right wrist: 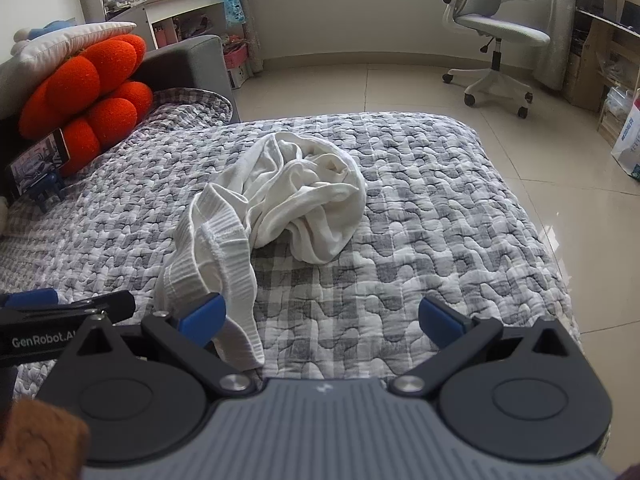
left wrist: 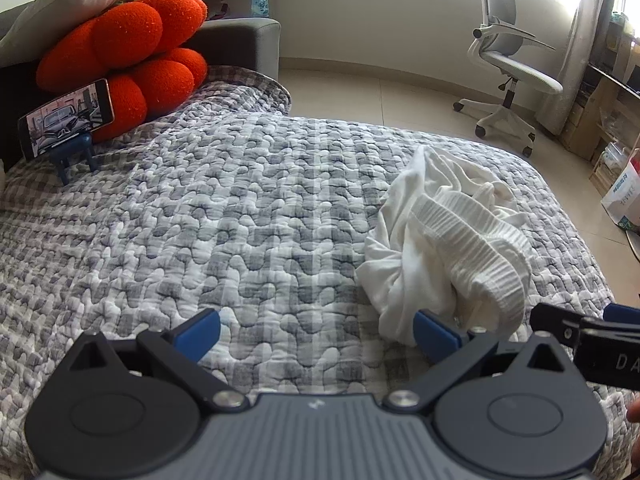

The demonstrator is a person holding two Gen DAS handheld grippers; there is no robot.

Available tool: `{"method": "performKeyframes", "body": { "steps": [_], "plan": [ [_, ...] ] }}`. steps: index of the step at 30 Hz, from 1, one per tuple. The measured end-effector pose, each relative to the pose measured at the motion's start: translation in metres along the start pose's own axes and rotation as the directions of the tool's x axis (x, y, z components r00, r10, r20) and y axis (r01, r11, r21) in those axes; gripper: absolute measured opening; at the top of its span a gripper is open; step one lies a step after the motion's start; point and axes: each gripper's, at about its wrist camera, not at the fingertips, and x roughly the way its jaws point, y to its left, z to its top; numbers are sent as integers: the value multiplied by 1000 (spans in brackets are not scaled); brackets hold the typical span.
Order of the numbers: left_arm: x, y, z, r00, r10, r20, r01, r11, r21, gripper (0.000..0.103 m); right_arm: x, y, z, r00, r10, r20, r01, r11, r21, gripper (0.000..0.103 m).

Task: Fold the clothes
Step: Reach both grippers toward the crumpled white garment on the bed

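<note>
Both grippers' fingers gape empty; crumpled white garment (right wrist: pixel 280 200) (perhaps shorts) beside phone (left wrist: pixel 66 120).

The near end of the white garment (left wrist: pixel 448 240) lay behind the left gripper's (left wrist: pixel 318 330) right finger (left wrist: pixel 434 330), so its lowest folds could not be seen; in the right wrist view the ribbed hem passed behind the right gripper's (right wrist: pixel 322 322) left finger (right wrist: pixel 202 316). What kind of garment it was could not be told from the crumple. The phone (left wrist: pixel 66 118), far ahead and left of the left gripper, was too small to read. The office chair (left wrist: pixel 510 52) was cut off at the top edge.
</note>
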Motion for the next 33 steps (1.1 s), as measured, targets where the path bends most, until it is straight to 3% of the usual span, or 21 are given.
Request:
{"method": "performKeyframes", "body": {
  "steps": [17,33],
  "plan": [
    [0,-6,-1,1000,19,8,-19,999,44,103,-2,0,-3,1000,25,4,-25,1000,1,103],
    [3,1,0,1000,23,0,-23,1000,7,103,-1,4,-1,1000,19,3,-19,1000,-23,103]
  ]
}}
